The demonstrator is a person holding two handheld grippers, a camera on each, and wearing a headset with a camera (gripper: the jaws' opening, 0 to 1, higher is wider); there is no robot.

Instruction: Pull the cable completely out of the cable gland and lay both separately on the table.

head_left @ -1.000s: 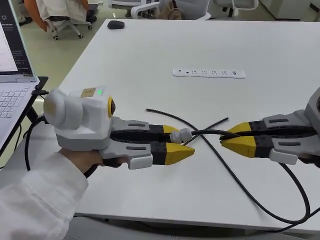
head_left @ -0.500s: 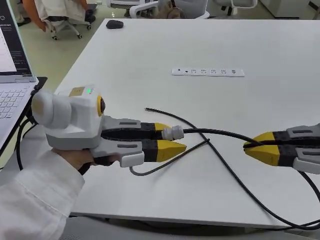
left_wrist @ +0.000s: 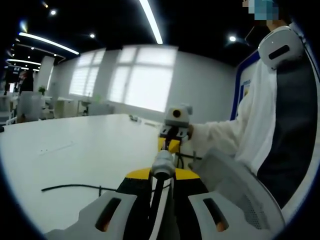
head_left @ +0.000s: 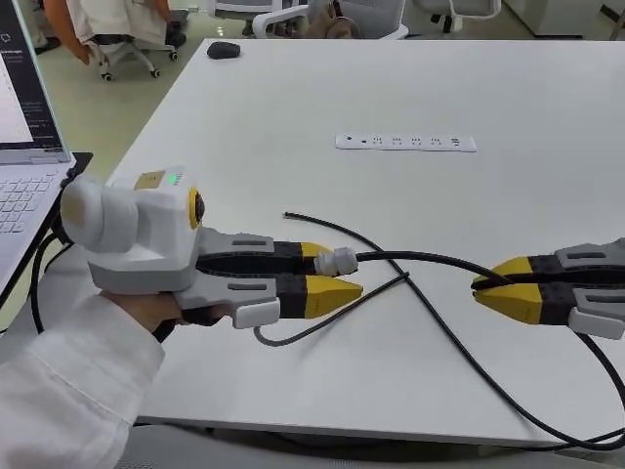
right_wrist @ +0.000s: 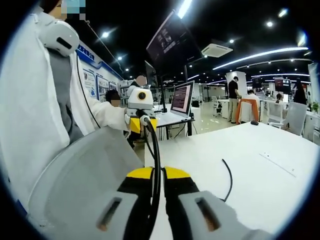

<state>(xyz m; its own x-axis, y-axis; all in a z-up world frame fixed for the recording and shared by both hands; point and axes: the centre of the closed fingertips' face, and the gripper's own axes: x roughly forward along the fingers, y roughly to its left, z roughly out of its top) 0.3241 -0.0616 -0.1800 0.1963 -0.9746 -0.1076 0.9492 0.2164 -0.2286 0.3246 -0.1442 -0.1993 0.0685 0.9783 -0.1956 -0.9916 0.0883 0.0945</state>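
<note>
My left gripper (head_left: 335,275) is shut on the white cable gland (head_left: 336,260), held just above the white table (head_left: 293,117). A black cable (head_left: 420,259) runs out of the gland to my right gripper (head_left: 478,284), which is shut on it about a hand's width away. More cable trails behind the gland, curving under the left gripper and crossing the table. In the left gripper view the gland (left_wrist: 162,162) sits between the yellow jaws, with the right gripper (left_wrist: 174,136) ahead. In the right gripper view the cable (right_wrist: 156,165) passes between the jaws toward the left gripper (right_wrist: 140,119).
A white power strip (head_left: 405,143) lies at the table's middle and a dark mouse (head_left: 224,49) at its far edge. A laptop (head_left: 20,127) stands off the table's left side. Office chairs (head_left: 127,29) stand beyond. The table's near edge runs just below both grippers.
My right gripper has moved right, away from the gland, and more cable now spans the gap. The left gripper has shifted slightly left. Little has changed in the last half second.
</note>
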